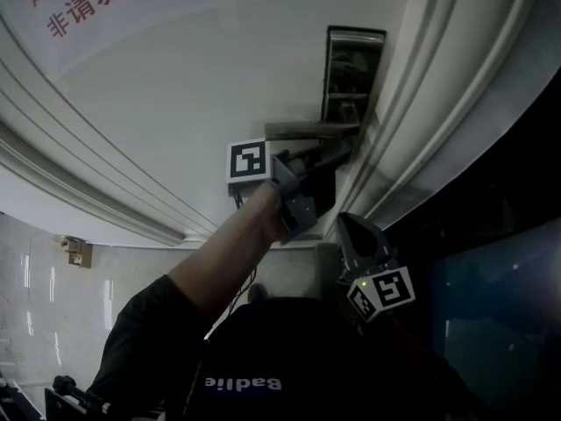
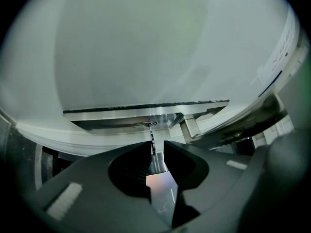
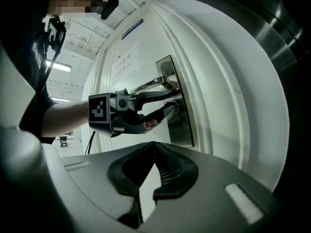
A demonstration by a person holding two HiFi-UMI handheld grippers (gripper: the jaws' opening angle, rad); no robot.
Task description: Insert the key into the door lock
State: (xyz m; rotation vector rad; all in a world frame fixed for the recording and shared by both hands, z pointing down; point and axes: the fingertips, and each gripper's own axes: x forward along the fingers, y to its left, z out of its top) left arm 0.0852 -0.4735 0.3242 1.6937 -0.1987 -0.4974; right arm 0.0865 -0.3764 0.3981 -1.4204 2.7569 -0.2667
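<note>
1. Here, in the head view, the left hand-held gripper (image 1: 340, 153) is raised to the white door (image 1: 175, 103). Its tips are just below the door handle (image 1: 307, 130), which comes out from the metal lock plate (image 1: 354, 60). A bare forearm (image 1: 219, 253) reaches up to this gripper. The right hand-held gripper (image 1: 358, 228) hangs lower, near the door's edge and apart from the lock plate. A sign (image 1: 79, 11) with red characters is on the door at the upper left.

2. In the left gripper view, the jaws of the left hand-held gripper (image 2: 155, 144) are pressed together on the key (image 2: 158, 176). They pinch its flat head, and the toothed blade points out in front of the tips. The tip of the blade reaches the keyhole (image 2: 144, 124) in the lock plate (image 2: 107, 116). Most of the blade is outside, and I cannot tell how deep the tip sits.

3. In the right gripper view, the jaw tips of the right hand-held gripper (image 3: 155, 143) meet and nothing is between them. It points at the door (image 3: 233, 81) from a distance. Farther ahead, the left hand-held gripper (image 3: 170, 106) holds the key at the lock plate (image 3: 181, 123), under the door handle (image 3: 155, 84).
</note>
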